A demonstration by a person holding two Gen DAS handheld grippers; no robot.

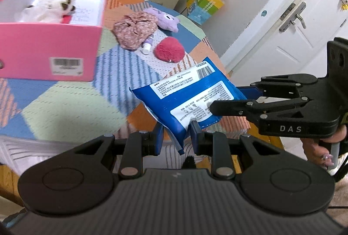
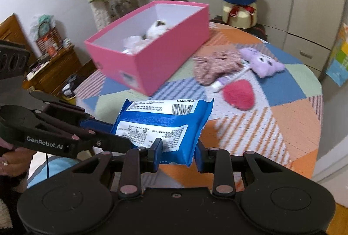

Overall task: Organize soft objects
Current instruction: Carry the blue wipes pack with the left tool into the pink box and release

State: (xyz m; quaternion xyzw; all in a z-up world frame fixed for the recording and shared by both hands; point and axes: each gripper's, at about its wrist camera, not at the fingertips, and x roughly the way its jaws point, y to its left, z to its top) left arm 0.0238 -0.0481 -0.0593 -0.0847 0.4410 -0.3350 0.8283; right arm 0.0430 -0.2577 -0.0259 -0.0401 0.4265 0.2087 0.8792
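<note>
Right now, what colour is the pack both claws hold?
Blue with white printed labels, the pack shows best in the right wrist view.

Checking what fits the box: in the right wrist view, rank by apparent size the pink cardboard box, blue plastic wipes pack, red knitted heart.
1. Pink cardboard box
2. Blue plastic wipes pack, though nearness inflates it
3. Red knitted heart

Soft goods spread across a covered table (image 2: 282, 126), a packet (image 2: 161, 126) held above its near edge.

A box (image 2: 165, 56) sits at the far left with a plush animal (image 2: 157, 27) inside; right of it lie a cloth bundle (image 2: 217, 65), a plush toy (image 2: 263, 62) and, nearer, a heart cushion (image 2: 239, 93), a small bottle (image 2: 219, 85) between them.
</note>
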